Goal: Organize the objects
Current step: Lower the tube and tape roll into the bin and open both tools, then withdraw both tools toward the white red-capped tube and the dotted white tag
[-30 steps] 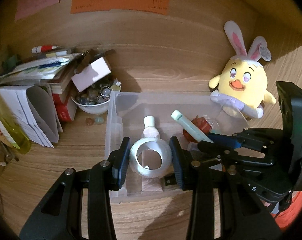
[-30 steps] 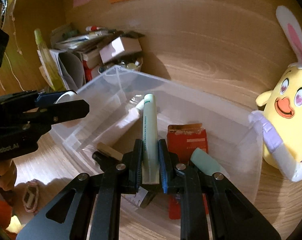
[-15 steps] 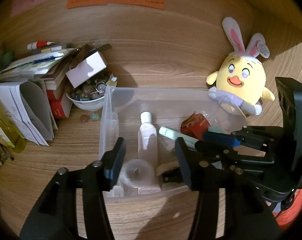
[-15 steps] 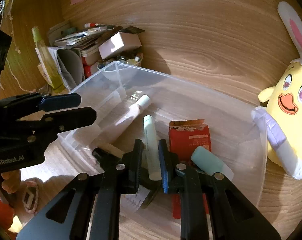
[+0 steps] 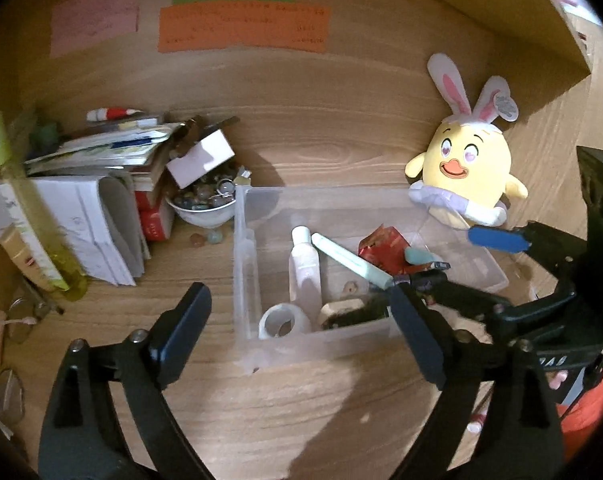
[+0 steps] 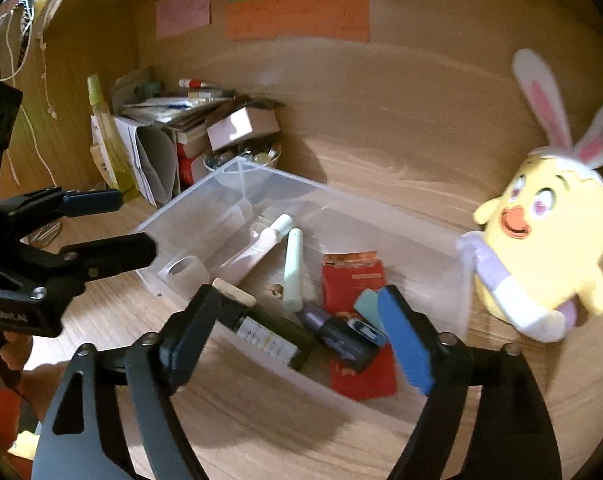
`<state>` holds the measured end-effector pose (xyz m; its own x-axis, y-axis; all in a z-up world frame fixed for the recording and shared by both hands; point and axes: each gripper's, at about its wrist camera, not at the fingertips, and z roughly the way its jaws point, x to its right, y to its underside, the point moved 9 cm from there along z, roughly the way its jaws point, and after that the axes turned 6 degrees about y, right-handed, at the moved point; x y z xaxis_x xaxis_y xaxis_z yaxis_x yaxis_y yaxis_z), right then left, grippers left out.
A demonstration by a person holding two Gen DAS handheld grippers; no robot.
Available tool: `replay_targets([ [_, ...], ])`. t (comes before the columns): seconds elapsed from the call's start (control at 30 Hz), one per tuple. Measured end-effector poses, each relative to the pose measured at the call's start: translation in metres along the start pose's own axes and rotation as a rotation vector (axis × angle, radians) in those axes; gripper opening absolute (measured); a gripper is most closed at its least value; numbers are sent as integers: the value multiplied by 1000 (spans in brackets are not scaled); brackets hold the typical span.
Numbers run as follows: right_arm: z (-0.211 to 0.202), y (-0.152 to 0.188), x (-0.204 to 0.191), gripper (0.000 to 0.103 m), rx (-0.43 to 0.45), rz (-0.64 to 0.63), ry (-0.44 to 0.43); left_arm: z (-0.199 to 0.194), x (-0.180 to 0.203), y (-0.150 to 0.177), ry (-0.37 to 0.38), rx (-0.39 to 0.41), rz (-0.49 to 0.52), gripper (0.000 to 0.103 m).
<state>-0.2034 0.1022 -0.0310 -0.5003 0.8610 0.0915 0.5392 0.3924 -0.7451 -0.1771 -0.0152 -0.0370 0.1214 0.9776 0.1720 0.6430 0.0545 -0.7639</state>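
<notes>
A clear plastic bin (image 5: pixel 245 280) (image 6: pixel 189 208) stands on the wooden desk. In it lie a white tape roll (image 5: pixel 285 322) (image 6: pixel 185 272), a white bottle (image 5: pixel 304 268) (image 6: pixel 261 244), a pale green tube (image 5: pixel 351 260) (image 6: pixel 293 268), a red packet (image 5: pixel 381 246) (image 6: pixel 353 276), a dark bottle (image 6: pixel 273 334) and a dark purple tube (image 6: pixel 337 334). My left gripper (image 5: pixel 301 340) is open and empty, just in front of the bin. My right gripper (image 6: pixel 297 332) is open and empty, above the bin's near right side.
A yellow chick plush with rabbit ears (image 5: pixel 467 172) (image 6: pixel 541 240) sits right of the bin. A white bowl of beads (image 5: pixel 205 204), a small box, stacked books and papers (image 5: pixel 85 184) and a yellow-green bottle (image 5: pixel 29 216) crowd the left. Glasses (image 5: pixel 17 312) lie at the left edge.
My left gripper opened, dropped the tape roll into the bin and pulled back. My right gripper opened, left the green tube in the bin and pulled back.
</notes>
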Motion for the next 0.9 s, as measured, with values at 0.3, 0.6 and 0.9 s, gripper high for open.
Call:
replay_targets([
  [0.3, -35, 20, 10, 85, 24, 34, 33, -30, -2, 23, -37, 3, 32, 92],
  [0.6, -49, 57, 8, 86, -12, 54, 75, -42, -3, 64, -28, -43, 29, 92],
  [0.9, -46, 105, 8, 86, -95, 104, 102, -41, 1, 103, -13, -97, 11, 88],
])
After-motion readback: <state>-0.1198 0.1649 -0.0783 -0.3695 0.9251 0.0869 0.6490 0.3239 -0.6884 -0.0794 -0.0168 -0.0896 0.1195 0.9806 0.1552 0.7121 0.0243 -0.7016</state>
